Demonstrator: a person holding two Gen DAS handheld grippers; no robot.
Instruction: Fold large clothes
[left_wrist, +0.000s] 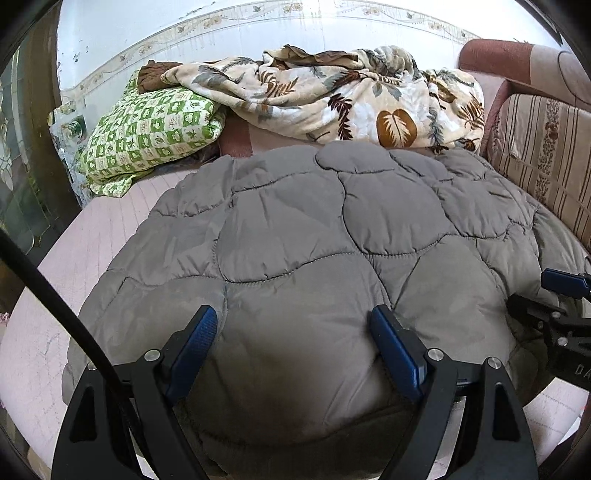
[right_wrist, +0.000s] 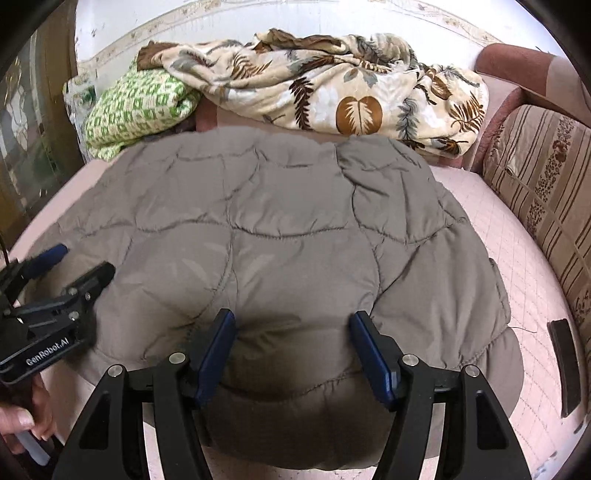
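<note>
**Both tongs open over the near edge of the grey jacket**

At the far left, a green checked pillow (left_wrist: 147, 136) leans by the wall, with a leaf-print blanket (left_wrist: 351, 99) heaped beside it along the back of the bed (left_wrist: 74, 258). The grey quilted jacket (left_wrist: 295, 229) lies spread across the pink sheet in the middle, its puffy near edge bulging towards both cameras.

The left tongs (left_wrist: 293, 332) stand wide open, their blue pads on either side of that bulge, gripping nothing. To the right, the right tongs (right_wrist: 291, 332) are likewise spread wide over the near hem, holding nothing. Further right sits a striped cushion (right_wrist: 546, 177).

The risk, as I judge it, lies in the padding: thick, slippery fabric may squeeze out as the tongs close, or only the top layer gets pinched, so the fold comes up lopsided. Uneven lifting between the two sides would skew the jacket.
</note>
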